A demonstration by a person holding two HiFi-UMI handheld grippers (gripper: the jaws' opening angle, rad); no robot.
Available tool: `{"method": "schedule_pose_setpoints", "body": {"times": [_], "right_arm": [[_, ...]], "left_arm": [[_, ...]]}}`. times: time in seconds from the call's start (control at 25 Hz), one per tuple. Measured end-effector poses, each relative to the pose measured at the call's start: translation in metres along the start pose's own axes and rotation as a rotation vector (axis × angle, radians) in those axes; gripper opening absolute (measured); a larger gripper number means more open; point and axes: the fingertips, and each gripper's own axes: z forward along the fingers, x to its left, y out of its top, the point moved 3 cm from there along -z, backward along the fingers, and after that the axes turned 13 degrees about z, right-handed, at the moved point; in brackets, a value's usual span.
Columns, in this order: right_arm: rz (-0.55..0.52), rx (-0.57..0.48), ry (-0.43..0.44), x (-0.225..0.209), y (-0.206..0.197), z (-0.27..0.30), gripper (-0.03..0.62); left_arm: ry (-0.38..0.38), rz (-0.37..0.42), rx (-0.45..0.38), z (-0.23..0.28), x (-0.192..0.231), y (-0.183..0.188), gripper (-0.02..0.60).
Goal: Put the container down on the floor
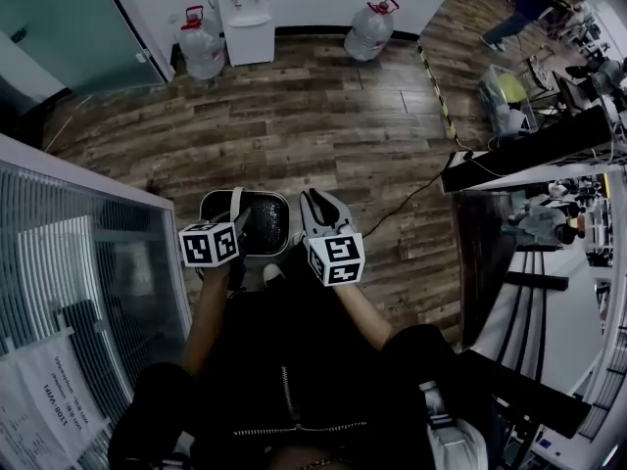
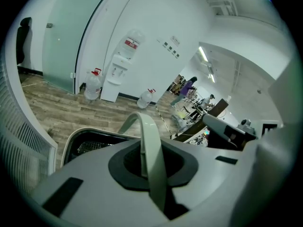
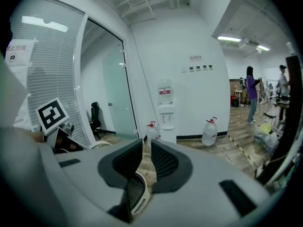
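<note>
1. The left gripper (image 2: 152, 163) is closed on the pale arched handle (image 2: 147, 135) of the container (image 1: 282, 202). The handle runs straight up through the dark pads, which sit tight against both its sides.
2. The right gripper (image 3: 146, 151) is almost closed, with only a narrow slit between its mesh-textured pads. Floor shows through the upper part of the slit. Low in the slit sits the container's white rim (image 3: 142, 192), with dark mesh on its left, and the pads appear to be pinching it.
3. In the head view the container is a rounded white-rimmed bin with a dark inside. It lies between the two grippers, directly in front of the person's dark-clothed body. The left gripper's marker cube (image 1: 211, 245) is at its left edge and the right one (image 1: 336, 259) at its right edge. Whether its base touches the floor cannot be told.
4. The wooden plank floor (image 1: 323, 116) spreads out beyond it.
5. A glass partition with slatted blinds (image 1: 88, 262) stands to the person's left.
6. A dark desk (image 1: 529, 150) stands to the person's right, and a cable (image 1: 411, 199) trails from it across the floor.
7. Against the far white wall stands a white water dispenser (image 1: 245, 13). One large water bottle (image 1: 201, 45) is just beside it, and a second bottle (image 1: 370, 29) is a little further along.
</note>
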Motion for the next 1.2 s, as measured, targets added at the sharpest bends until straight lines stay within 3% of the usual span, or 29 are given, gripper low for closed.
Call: {"method": "schedule_pose_setpoints", "body": {"times": [0.4, 0.64, 1.2], "right_arm": [[-0.015, -0.017, 0.017, -0.061, 0.062, 0.049, 0.061], [-0.011, -0.019, 0.027, -0.100, 0.087, 0.066, 0.060], [0.043, 0.019, -0.011, -0.158, 0.110, 0.107, 0.057]], "left_arm": [[0.038, -0.036, -0.029, 0.057, -0.002, 0.063, 0.031], [0.058, -0.011, -0.054, 0.095, -0.014, 0.106, 0.031], [0.063, -0.016, -0.030, 0.157, -0.011, 0.164, 0.031]]}}
